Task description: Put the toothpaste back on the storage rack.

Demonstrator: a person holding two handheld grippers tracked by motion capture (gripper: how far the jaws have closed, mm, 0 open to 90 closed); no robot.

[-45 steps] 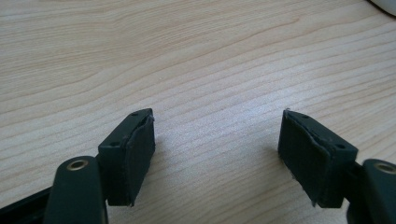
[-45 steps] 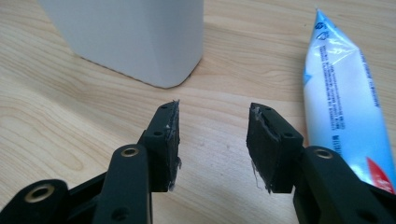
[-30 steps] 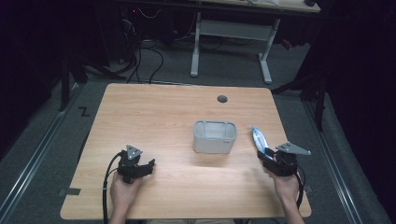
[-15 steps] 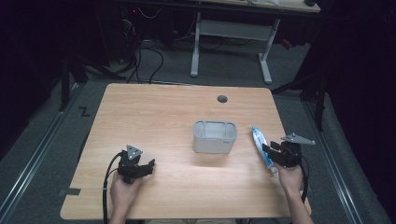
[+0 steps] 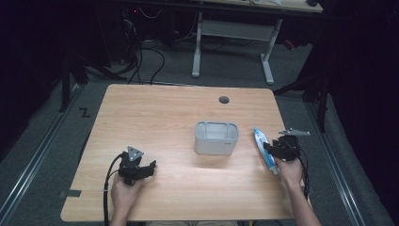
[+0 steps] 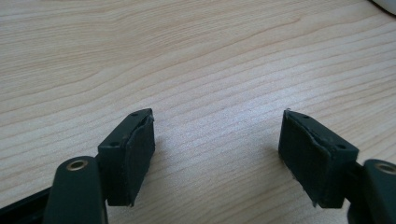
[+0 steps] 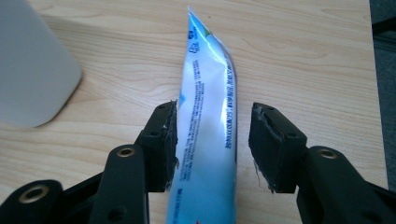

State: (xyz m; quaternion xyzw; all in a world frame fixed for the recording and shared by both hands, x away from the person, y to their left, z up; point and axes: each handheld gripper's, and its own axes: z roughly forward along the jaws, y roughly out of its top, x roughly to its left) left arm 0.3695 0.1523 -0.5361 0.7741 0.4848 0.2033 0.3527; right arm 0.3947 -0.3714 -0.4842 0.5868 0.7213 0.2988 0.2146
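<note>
The wooden table (image 5: 164,122) lay broad under me, with a small dark round hole (image 5: 224,100) near its far edge. Near its middle stood the grey bin (image 5: 216,137), open at the top; in my right gripper view its pale wall sat off to one side. Just to the right of the bin lay the blue and white tube (image 7: 208,130), flat on the wood and pointing away from me. My right gripper (image 7: 212,144) straddled that tube: its jaws had just been opening, and they stood spread with the tube between them, one pad close against it and a gap at the other. My left gripper (image 6: 217,154) rested near the table's front left, jaws spread wide over bare wood.
</note>
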